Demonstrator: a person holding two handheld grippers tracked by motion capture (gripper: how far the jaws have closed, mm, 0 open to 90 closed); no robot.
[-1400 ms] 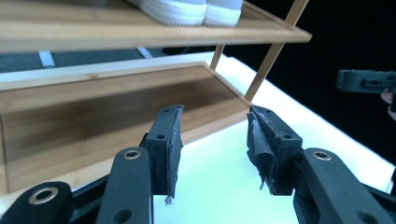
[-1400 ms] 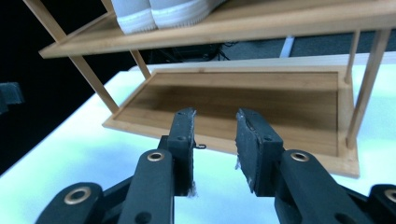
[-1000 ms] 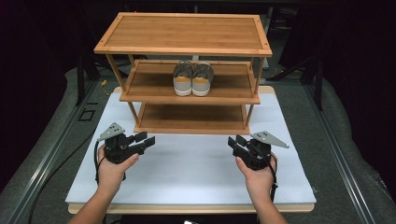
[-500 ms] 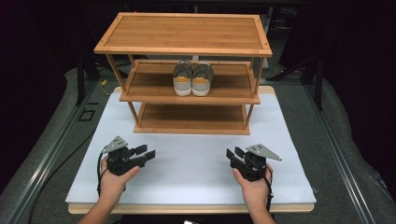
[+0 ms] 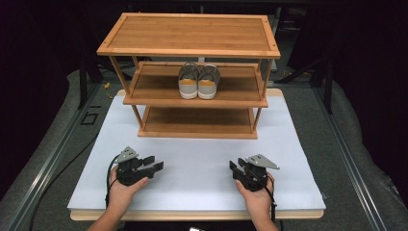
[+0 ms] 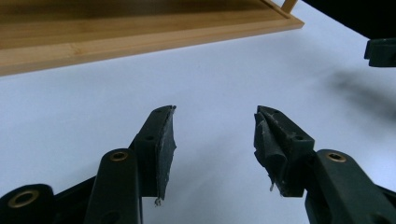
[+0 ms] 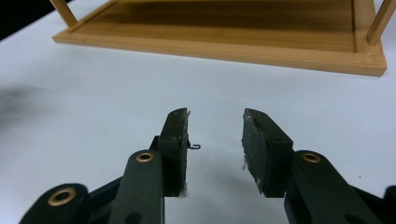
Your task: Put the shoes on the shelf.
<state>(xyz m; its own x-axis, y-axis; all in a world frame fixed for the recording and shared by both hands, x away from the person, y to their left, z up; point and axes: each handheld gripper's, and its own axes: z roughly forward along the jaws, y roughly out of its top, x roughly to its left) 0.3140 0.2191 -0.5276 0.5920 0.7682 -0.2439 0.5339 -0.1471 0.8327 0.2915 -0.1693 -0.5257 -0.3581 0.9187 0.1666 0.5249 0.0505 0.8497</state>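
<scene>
Resting low over the white bench (image 5: 202, 168), both tools sit in the lower part of the high view, well apart: the left tool (image 5: 156, 163) at lower left and the right tool (image 5: 233, 168) at lower right, each gripped by a hand. The left tool's jaws stand wide and have just been opening, with only bare bench between them in the left gripper view (image 6: 215, 133). The right tool's jaws stand apart at a moderate gap with nothing between them in the right gripper view (image 7: 215, 135). A wooden shoe rack (image 5: 192, 33) fills the upper middle of the frame; a pair of grey shoes (image 5: 198, 82) sits side by side on its middle shelf, well away from both tools.
</scene>
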